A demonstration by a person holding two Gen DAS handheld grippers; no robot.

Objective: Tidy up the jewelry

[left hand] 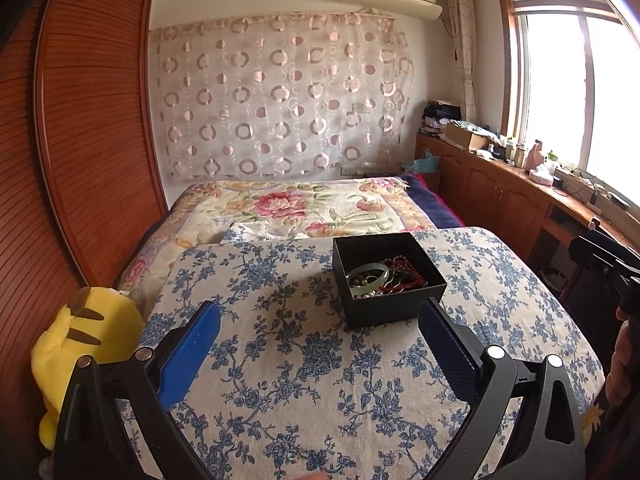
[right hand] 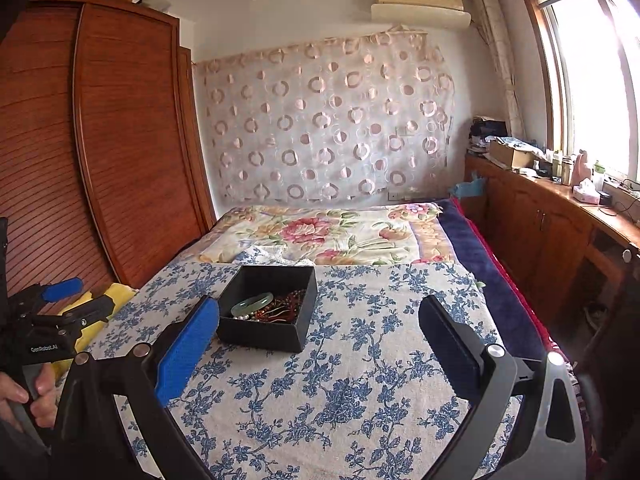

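Note:
A black open box [left hand: 394, 306] stands on a blue-flowered cloth [left hand: 280, 360]. It holds a green bangle [left hand: 367, 274], red and dark bead strings [left hand: 404, 276] and small pearls. My left gripper [left hand: 320, 320] is open and empty, above the cloth just short of the box. In the right wrist view the box [right hand: 264, 330] with the bangle [right hand: 252, 304] lies ahead to the left. My right gripper [right hand: 320, 320] is open and empty, its left pad [right hand: 188, 348] next to the box's near corner. The left gripper also shows at that view's left edge [right hand: 60, 296].
A yellow plush toy [left hand: 80, 344] lies at the cloth's left edge beside a wooden wardrobe [left hand: 92, 120]. A floral bedspread [left hand: 304, 208] lies beyond the cloth. A wooden cabinet [left hand: 512, 188] with clutter runs under the window at right.

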